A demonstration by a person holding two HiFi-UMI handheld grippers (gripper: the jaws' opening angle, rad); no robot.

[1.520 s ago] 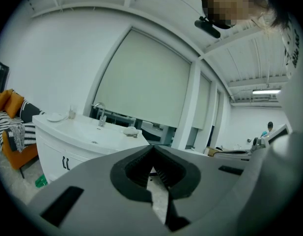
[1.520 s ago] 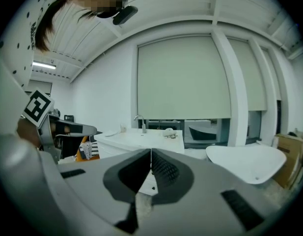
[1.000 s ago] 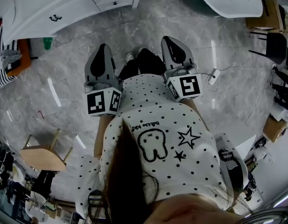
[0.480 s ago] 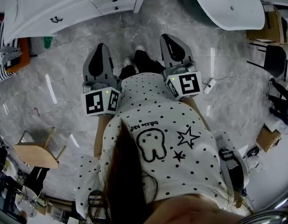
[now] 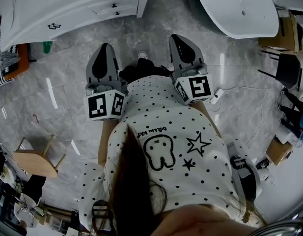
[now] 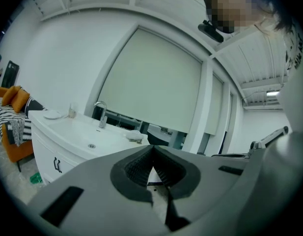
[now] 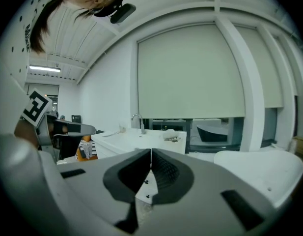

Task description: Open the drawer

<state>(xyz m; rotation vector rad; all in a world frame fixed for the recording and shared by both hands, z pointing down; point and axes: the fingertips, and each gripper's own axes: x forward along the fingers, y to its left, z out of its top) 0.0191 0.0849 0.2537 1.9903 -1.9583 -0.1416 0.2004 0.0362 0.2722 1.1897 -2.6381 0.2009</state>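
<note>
While the drawer (image 5: 117,5) sits closed in the white vanity (image 5: 68,14) at the top left of the head view, it has slid a little lower in the picture than a second ago. The white tub (image 5: 234,9) has also come further in at the top right, so I judge I am walking up to the drawer and the pull has not begun. My left gripper (image 5: 105,47) and right gripper (image 5: 179,37) reach out ahead of me as before, each with its jaws pressed together on nothing, both well apart from the drawer.
</note>
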